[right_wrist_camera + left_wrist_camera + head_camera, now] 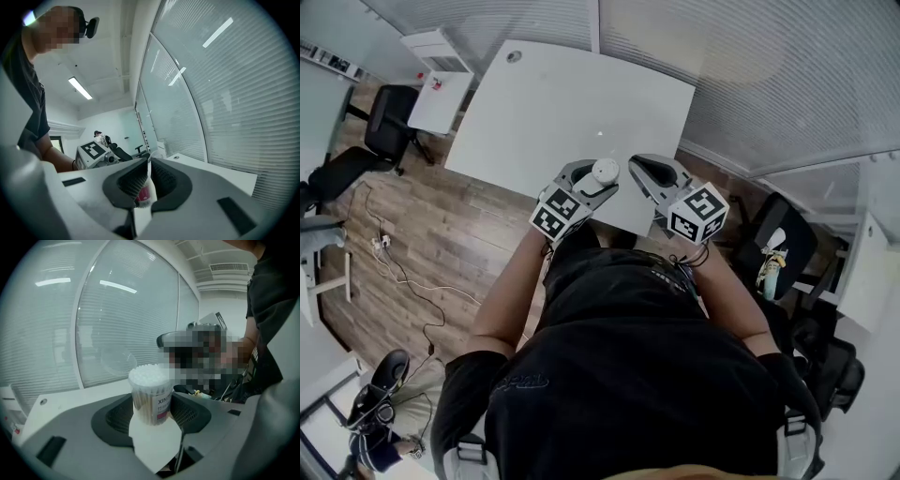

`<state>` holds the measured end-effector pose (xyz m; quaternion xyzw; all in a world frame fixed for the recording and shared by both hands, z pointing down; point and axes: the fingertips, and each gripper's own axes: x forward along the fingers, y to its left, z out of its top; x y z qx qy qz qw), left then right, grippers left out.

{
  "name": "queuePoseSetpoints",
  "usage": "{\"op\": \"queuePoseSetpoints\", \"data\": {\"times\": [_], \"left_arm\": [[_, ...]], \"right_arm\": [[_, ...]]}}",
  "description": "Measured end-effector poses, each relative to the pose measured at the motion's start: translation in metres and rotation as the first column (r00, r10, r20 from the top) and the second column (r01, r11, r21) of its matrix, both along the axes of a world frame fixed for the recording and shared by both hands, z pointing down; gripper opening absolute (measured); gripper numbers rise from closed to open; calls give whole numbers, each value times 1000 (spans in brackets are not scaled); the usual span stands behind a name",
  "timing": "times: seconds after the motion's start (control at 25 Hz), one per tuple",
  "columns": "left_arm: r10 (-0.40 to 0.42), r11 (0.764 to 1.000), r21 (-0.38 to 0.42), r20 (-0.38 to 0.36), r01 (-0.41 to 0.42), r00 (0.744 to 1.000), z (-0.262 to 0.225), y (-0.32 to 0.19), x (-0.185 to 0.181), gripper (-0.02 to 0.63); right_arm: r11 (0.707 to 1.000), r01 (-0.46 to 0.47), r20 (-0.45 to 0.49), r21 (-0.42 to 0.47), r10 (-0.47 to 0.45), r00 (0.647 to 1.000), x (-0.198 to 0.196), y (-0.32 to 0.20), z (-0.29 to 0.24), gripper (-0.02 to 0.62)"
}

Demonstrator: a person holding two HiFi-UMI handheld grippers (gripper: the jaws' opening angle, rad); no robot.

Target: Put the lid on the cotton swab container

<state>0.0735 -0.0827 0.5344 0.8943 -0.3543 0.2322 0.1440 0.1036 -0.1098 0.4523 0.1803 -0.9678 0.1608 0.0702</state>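
The cotton swab container (604,171) is a clear round tub with no lid on it, and white swab tips fill its top. My left gripper (600,180) is shut on its sides and holds it upright (150,397) above the near edge of the white table (544,103). In the left gripper view the jaws of that left gripper (151,412) press on the tub's labelled wall. My right gripper (645,172) hovers just right of it. Its jaws (149,182) are shut on a thin clear lid (146,190) with a pink label, seen edge-on. The two grippers are close but apart.
The left gripper's marker cube (93,152) shows in the right gripper view. A black office chair (389,117) and a white cabinet (441,70) stand left of the table, another chair (778,248) at the right. Cables (394,272) lie on the wooden floor. Blinds line the wall behind.
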Motion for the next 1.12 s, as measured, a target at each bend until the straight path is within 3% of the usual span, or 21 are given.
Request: {"op": "queuePoseSetpoints", "data": {"times": [0.36,0.8,1.12], "left_arm": [[78,997,3,38,-79,996,-15,22,-6,259],[196,980,6,16,-197,980,-41,46,-45,259],[262,964,35,25,-263,965,-56,64,-79,259]], "right_arm": [[998,58,51,-23,-57,997,-17,0,-17,32],[995,74,54,-62,-71,996,-70,5,-28,170],[983,161,33,-87,-159,987,-118,28,-35,207]]}}
